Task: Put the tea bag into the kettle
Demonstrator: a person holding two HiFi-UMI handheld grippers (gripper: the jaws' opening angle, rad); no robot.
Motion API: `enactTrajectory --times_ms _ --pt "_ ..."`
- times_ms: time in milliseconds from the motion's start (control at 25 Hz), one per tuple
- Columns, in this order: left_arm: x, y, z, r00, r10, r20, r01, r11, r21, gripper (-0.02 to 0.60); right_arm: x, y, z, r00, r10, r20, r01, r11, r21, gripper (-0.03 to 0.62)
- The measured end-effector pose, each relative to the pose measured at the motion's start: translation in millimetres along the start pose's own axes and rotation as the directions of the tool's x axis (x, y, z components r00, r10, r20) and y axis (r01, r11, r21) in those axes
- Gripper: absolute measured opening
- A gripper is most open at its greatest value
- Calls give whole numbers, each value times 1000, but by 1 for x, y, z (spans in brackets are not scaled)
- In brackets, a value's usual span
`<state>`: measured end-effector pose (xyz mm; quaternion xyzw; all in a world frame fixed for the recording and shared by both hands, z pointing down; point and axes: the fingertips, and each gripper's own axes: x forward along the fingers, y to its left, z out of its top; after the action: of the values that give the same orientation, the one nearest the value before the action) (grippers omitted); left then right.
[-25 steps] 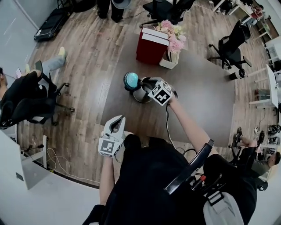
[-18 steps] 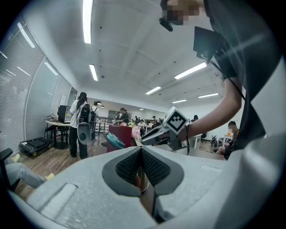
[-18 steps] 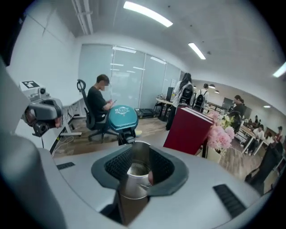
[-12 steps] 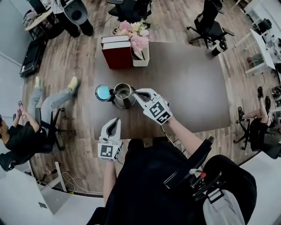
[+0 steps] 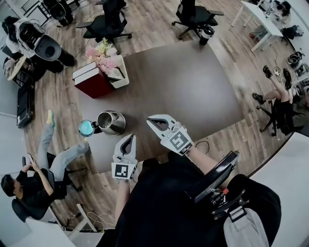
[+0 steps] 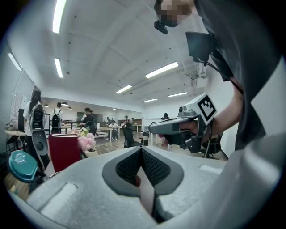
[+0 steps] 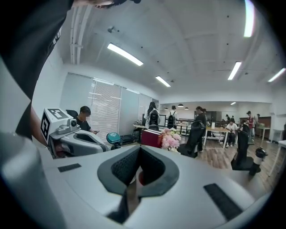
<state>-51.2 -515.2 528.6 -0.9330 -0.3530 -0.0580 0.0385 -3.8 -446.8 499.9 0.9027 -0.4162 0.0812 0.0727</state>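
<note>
Brown counter [image 5: 193, 87] is bearing the round steel kettle [image 5: 111, 122], teal lid [image 5: 87, 128] open, left of the closed left gripper [image 5: 129, 138]; the right gripper [image 5: 150, 121] is just closing shut, empty (tea bag unseen, likely inside): peek before lidding.

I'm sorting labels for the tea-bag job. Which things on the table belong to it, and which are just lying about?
Job: steel kettle; its teal lid, swung open. No tea bag shows.
Lying about: red books; pink flowers in a white holder.

Brown table [image 5: 193, 91], red books [image 5: 92, 83] beside pink flowers [image 5: 104, 53], black office chairs [image 5: 192, 14], wooden floor [image 5: 149, 21], seated person [image 5: 29, 188].
</note>
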Motion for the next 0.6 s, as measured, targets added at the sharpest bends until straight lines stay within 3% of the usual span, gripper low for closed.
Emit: enactTrajectory --times_ms 360,600 --pt "86 -96 7 987 -151 -57 152 988 13 3 -95 -63 -68 988 -144 -55 149 982 117 3" --pt "122 -168 -1 936 -346 -61 349 937 37 3 -155 -82 -95 964 -254 -72 263 950 170 3"
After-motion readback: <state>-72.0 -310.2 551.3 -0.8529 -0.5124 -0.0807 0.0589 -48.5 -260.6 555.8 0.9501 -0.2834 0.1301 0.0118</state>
